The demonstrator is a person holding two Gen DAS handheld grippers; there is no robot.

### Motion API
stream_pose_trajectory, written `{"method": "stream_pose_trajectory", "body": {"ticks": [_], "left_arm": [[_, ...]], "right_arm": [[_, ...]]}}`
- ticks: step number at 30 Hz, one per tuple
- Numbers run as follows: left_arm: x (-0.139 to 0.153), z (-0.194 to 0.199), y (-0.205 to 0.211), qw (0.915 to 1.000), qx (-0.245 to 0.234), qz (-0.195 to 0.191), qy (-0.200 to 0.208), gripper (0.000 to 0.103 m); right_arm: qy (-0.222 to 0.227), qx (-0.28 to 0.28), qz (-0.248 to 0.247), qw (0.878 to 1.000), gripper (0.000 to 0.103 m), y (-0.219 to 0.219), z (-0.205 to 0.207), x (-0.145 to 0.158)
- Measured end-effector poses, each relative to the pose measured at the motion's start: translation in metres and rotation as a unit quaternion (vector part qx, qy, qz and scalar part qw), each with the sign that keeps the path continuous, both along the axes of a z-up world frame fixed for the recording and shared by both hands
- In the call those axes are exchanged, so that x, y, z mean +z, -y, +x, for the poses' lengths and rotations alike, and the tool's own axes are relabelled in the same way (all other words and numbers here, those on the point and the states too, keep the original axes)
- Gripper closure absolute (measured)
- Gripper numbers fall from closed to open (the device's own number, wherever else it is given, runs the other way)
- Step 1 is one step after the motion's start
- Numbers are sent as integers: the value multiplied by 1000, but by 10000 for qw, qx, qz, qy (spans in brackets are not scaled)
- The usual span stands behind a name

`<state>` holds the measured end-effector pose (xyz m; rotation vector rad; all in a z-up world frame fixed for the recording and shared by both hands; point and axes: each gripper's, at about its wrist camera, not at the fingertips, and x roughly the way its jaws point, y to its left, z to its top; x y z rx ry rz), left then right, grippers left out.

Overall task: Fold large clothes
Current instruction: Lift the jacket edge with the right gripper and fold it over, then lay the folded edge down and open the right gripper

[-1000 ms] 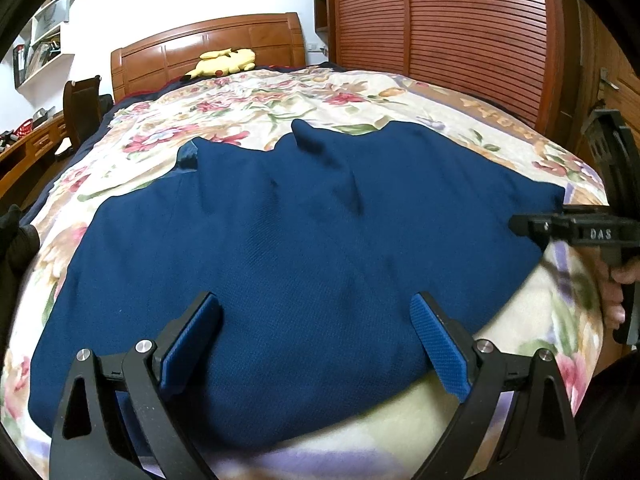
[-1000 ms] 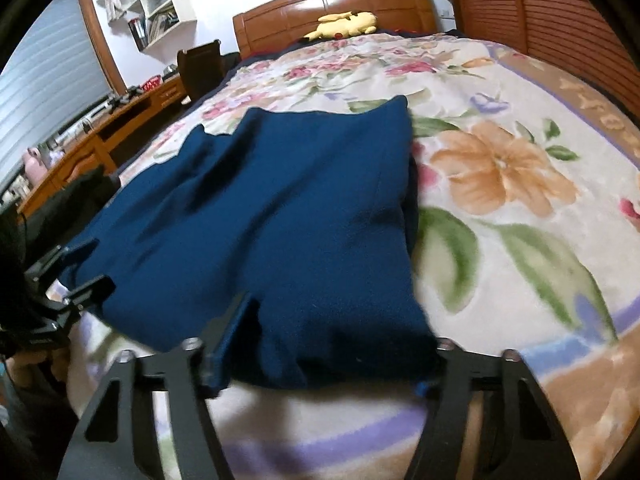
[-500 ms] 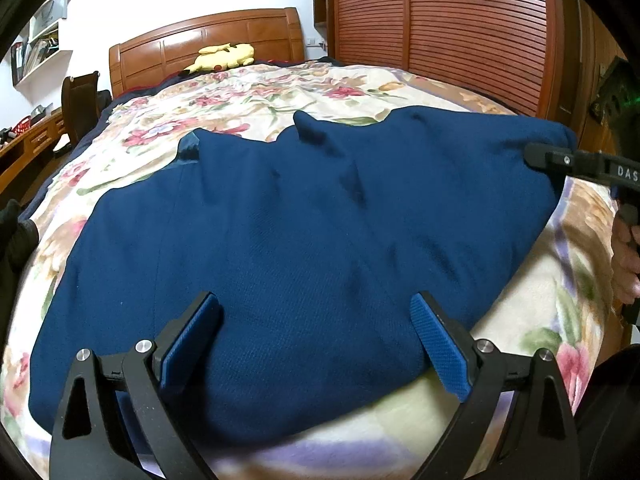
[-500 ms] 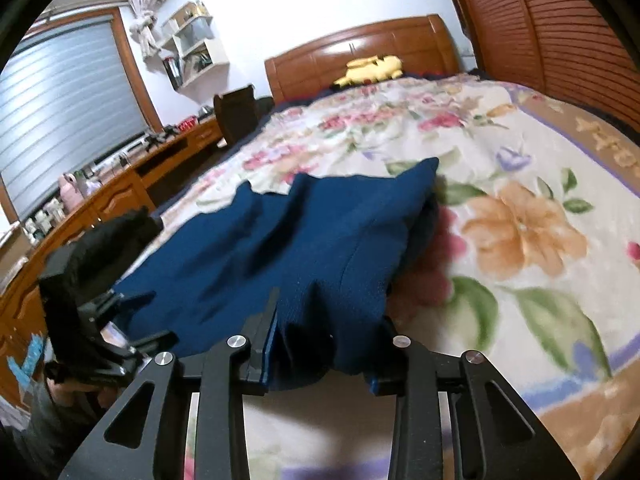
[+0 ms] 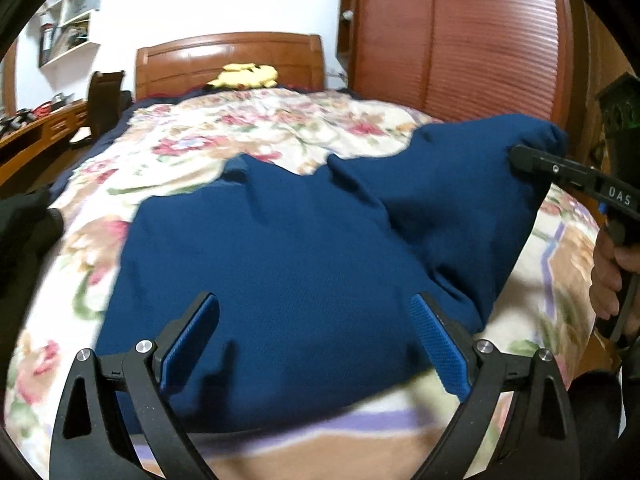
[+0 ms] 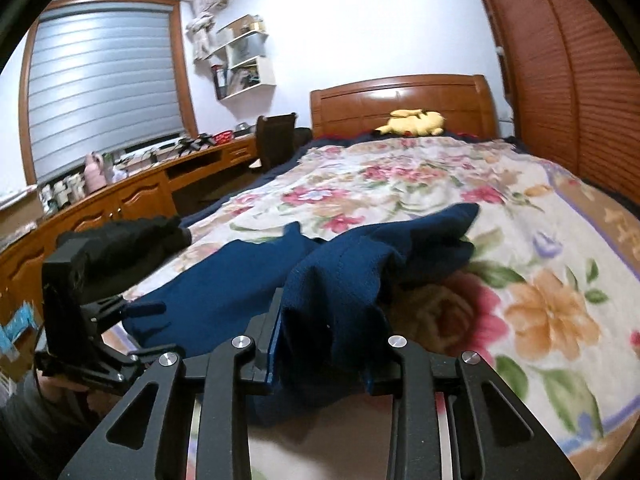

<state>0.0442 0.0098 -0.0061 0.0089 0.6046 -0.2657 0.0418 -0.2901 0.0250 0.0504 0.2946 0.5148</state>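
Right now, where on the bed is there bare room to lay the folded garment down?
Free: floral bedspread between the blue garment and the yellow plush toy, and right of the garment toward the wardrobe. Crowded: near edge, where both grippers work.

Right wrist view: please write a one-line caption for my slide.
Right gripper shut on a bunched corner of the navy garment, raised off the floral bedspread, left gripper open beside it.

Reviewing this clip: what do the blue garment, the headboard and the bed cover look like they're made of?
Blue garment: looks like a matte knit or textured weave; fine grain, soft folds.
Headboard: glossy varnished wood, reddish-brown with highlights.
Bed cover: seemingly plush fleece, printed flowers, fuzzy surface; fibre can't be told.
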Motion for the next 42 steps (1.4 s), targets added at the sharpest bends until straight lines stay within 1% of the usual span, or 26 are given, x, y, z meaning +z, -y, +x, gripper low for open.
{"method": "stream_pose_trajectory", "body": {"ticks": [2,5,9,13,18,20,22,25,28,30,31,32,33,35,38,40,42], "left_arm": [[6,-5,-16,9999,88,-109,88,6],[10,-11,-34,9994,247,-153,198,6],[11,-21,-58,9986,441,-47,303,6],[7,-29,-86,9971,691,31,315,6],[1,-33,-129,9937,1089,-78,244,6],[-1,-33,-140,9923,1206,-147,224,6],[-3,-34,-152,9906,1331,-218,207,6],[-5,-34,-164,9889,1446,-290,193,6],[-7,-32,-168,9880,1492,-359,164,6],[-8,-30,-167,9882,1478,-356,159,6],[-7,-32,-166,9884,1468,-343,165,6],[-7,-32,-166,9887,1452,-325,170,6],[-7,-32,-165,9889,1438,-316,179,6],[-6,-35,-165,9892,1418,-317,195,6],[-5,-37,-163,9895,1388,-343,235,6],[-3,-39,-160,9897,1349,-378,291,6],[-1,-40,-156,9902,1296,-402,343,6]], "right_arm": [[60,137,-134,9998,73,-16,7,7],[173,364,-361,9985,74,-43,18,15],[348,669,-621,9952,75,-83,31,18],[385,1172,-710,9898,76,-124,48,14],[49,1850,-558,9811,77,-167,81,3],[-146,2133,-569,9752,77,-178,90,-10],[-397,2356,-698,9685,77,-191,101,-22],[-543,2345,-949,9660,76,-204,114,-38],[-621,2379,-935,9648,66,-208,126,-34],[-741,2524,-834,9612,52,-208,132,-28],[-763,2578,-800,9599,48,-203,131,-25],[-754,2595,-810,9594,40,-200,130,-20],[-708,2571,-853,9600,36,-198,128,-17],[-531,2462,-912,9634,36,-191,128,-6],[-207,2003,-848,9758,36,-169,128,8],[-149,1649,-900,9821,36,-157,140,12],[-164,1251,-1116,9857,37,-148,153,6]]}}
